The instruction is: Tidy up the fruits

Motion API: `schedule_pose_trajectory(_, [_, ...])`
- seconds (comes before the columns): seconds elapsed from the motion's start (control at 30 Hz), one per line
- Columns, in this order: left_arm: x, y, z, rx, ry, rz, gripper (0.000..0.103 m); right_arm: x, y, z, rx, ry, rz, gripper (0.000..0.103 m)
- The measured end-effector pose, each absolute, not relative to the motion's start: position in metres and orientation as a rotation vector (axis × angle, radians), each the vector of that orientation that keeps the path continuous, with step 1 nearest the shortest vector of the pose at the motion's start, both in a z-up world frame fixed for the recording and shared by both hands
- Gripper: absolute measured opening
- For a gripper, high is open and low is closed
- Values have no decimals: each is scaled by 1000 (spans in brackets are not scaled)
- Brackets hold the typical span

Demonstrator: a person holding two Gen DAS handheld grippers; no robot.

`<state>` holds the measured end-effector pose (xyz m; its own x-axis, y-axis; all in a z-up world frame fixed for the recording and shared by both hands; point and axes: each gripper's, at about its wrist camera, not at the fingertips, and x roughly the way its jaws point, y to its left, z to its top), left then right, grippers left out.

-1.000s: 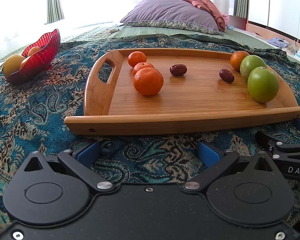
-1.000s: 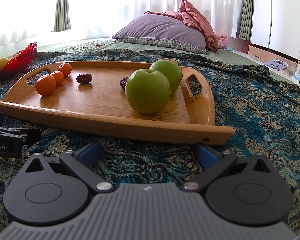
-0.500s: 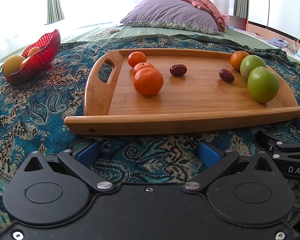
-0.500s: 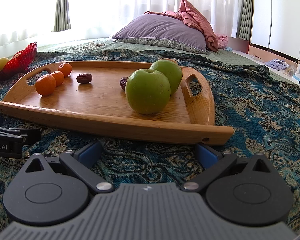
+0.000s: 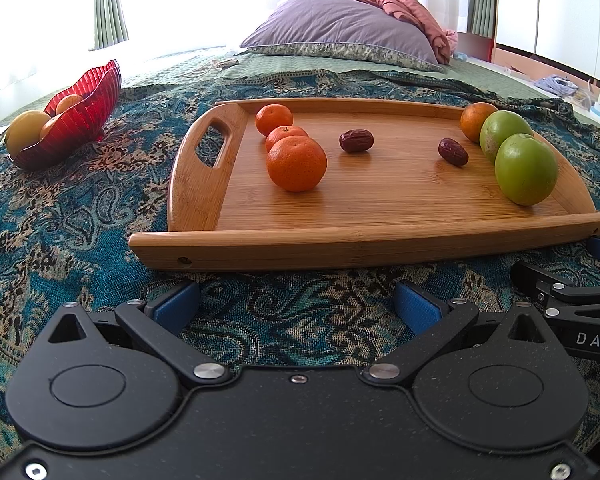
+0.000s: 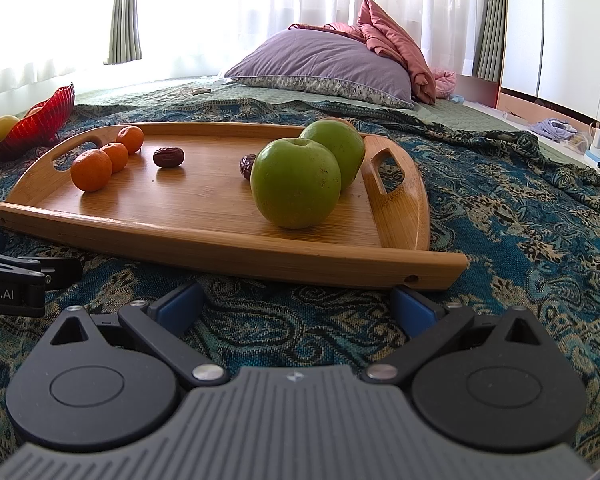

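Observation:
A bamboo tray (image 5: 380, 236) lies on a patterned blue blanket; it also shows in the right wrist view (image 6: 220, 240). On it are three mandarins at the left (image 5: 297, 163) (image 6: 91, 170), two dark dates (image 5: 356, 141) (image 6: 168, 157), a fourth mandarin (image 5: 476, 119) and two green apples at the right (image 5: 526, 169) (image 6: 295, 182). My left gripper (image 5: 296, 304) is open and empty, resting before the tray's near edge. My right gripper (image 6: 296, 302) is open and empty, before the tray's right corner.
A red glass bowl (image 5: 86, 108) with yellow and orange fruit stands left of the tray, also seen in the right wrist view (image 6: 46, 120). A purple pillow (image 5: 340, 32) lies at the back. Each gripper's body shows at the other view's edge.

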<state>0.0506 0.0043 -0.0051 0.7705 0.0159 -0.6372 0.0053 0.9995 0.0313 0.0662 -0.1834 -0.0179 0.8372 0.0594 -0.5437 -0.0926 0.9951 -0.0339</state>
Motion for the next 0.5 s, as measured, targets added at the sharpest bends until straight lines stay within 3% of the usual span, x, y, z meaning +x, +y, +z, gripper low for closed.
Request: schedule_pose_trajectory(0.5, [50, 3, -3, 39, 678, 7, 103, 65, -184, -17, -58, 568, 80, 103])
